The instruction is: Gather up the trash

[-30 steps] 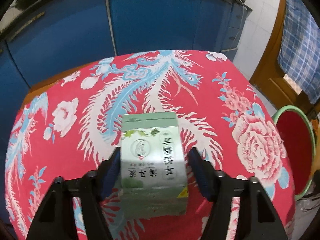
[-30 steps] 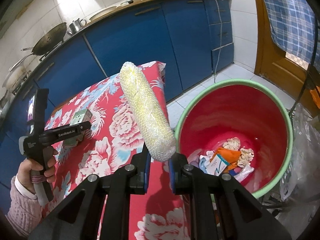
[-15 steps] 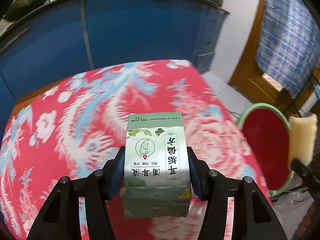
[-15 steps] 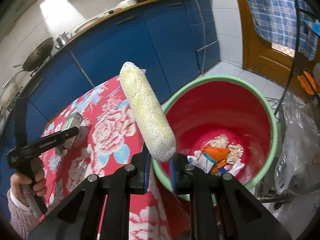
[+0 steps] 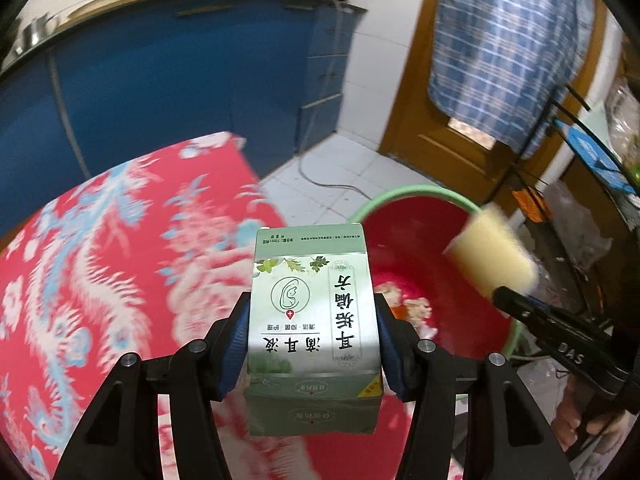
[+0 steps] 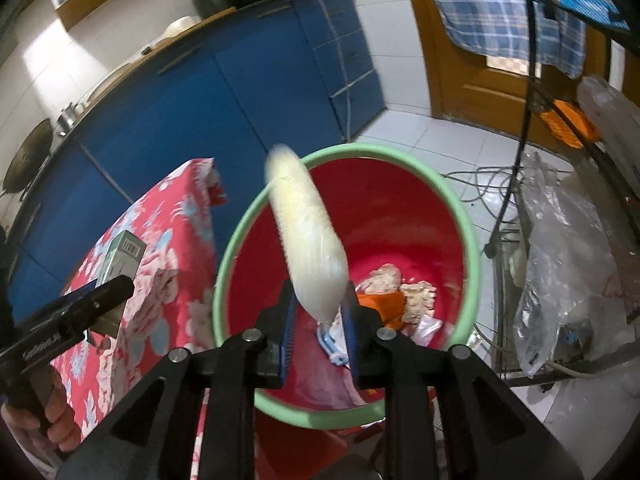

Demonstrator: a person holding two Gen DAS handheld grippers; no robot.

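My left gripper (image 5: 312, 344) is shut on a pale green medicine box (image 5: 312, 320) and holds it in the air past the table's right edge, near the red bucket with a green rim (image 5: 404, 196). My right gripper (image 6: 318, 320) holds a pale yellow corn cob (image 6: 306, 236) directly over the bucket (image 6: 472, 240); its jaws look slightly parted and the cob is blurred. The cob (image 5: 490, 256) and right gripper also show at the right of the left wrist view. The box (image 6: 120, 254) and left gripper show at the left of the right wrist view.
A table with a red floral cloth (image 5: 100, 248) stands left of the bucket. Paper scraps and an orange wrapper (image 6: 380, 304) lie in the bucket. Blue cabinets (image 6: 200, 120) stand behind. A plastic bag (image 6: 568, 264) and wire rack stand to the right.
Both grippers have swung right toward the bucket. The box now hangs beside the bucket. The cob is now over the bucket's inside, and the right jaws have parted a little around it.
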